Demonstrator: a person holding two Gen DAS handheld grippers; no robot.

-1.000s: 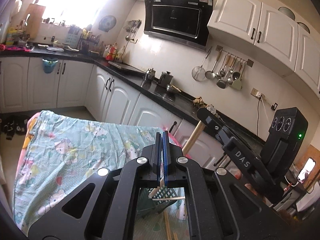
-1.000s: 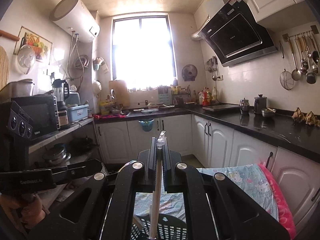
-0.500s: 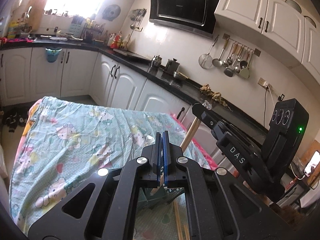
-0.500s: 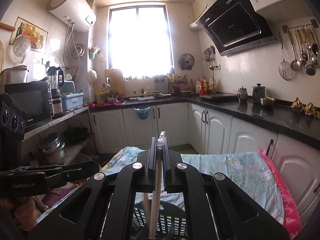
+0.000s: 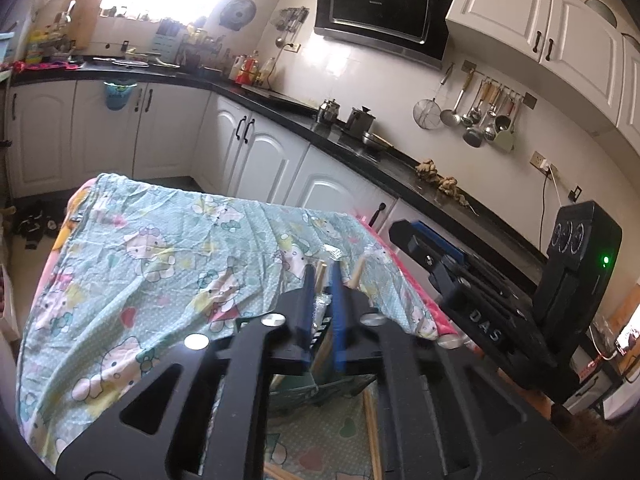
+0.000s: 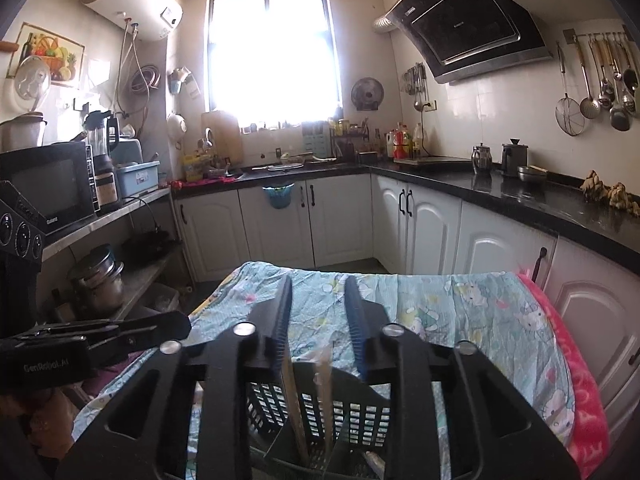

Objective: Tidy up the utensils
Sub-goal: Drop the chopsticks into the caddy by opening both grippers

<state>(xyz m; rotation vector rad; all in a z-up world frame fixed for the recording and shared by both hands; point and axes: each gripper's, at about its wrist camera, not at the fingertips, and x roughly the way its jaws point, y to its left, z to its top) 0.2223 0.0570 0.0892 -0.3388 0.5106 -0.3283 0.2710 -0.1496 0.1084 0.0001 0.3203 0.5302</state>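
Observation:
A dark perforated utensil basket (image 6: 352,412) stands on the cartoon-print tablecloth (image 6: 472,320). Wooden chopsticks (image 6: 326,400) stand upright in it, some in clear wrappers. My right gripper (image 6: 318,292) is open just above the basket, with nothing between its fingers. My left gripper (image 5: 322,278) is slightly open; chopstick tops (image 5: 320,276) stand in the gap between its fingers, over the basket (image 5: 296,388). The right gripper also shows in the left wrist view (image 5: 424,240). More chopsticks (image 5: 372,432) lie on the cloth near the basket.
The cloth-covered table (image 5: 140,264) stretches away from the basket. White cabinets with a black counter (image 6: 500,200) run along the back and right. A shelf with a microwave (image 6: 44,184) and pots stands on the left.
Both grippers came down toward the basket. The right gripper opened and let its chopsticks go into the basket. The left gripper's fingers parted slightly around its chopsticks.

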